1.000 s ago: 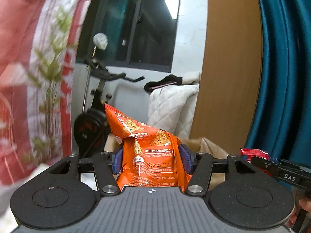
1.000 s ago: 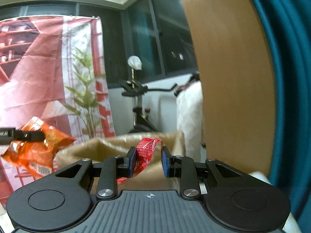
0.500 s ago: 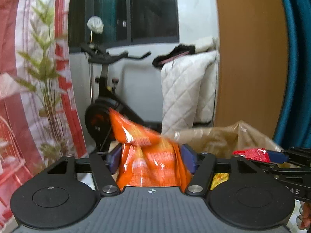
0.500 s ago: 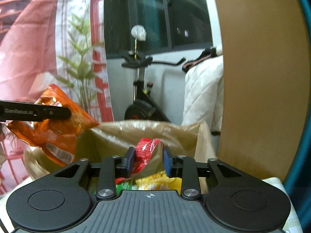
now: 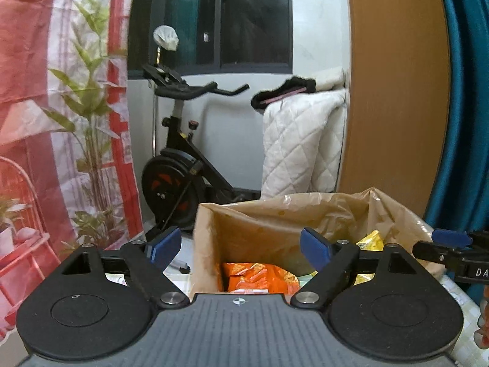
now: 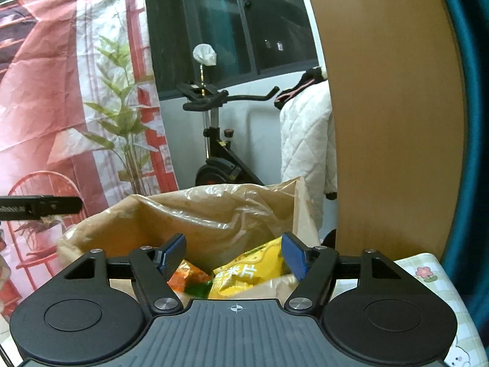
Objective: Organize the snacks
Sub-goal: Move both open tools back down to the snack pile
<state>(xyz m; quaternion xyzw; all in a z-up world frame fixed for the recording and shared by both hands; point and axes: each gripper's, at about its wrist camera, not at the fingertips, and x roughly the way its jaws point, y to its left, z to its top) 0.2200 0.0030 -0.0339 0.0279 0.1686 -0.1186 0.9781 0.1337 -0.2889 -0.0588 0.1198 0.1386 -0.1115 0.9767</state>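
Note:
A brown box lined with a plastic bag (image 5: 275, 220) stands in front of both grippers and also shows in the right wrist view (image 6: 214, 211). My left gripper (image 5: 240, 244) is open and empty above it. An orange snack bag (image 5: 256, 276) lies inside the box below it. My right gripper (image 6: 235, 255) is open and empty over the box. Below it lie a yellow snack bag (image 6: 250, 272) and an orange one (image 6: 189, 275). The right gripper's finger shows at the right of the left wrist view (image 5: 449, 246).
An exercise bike (image 5: 180, 165) stands behind the box. A white quilted cover (image 5: 299, 143) hangs beside a wooden panel (image 5: 394, 91). A teal curtain (image 5: 467, 107) is at the right. A red printed backdrop (image 6: 61, 107) fills the left. A checked tablecloth (image 6: 437, 284) lies under the box.
Both grippers opened over the box. The orange bag dropped from my left gripper into the box. The red packet left my right gripper and is out of sight.

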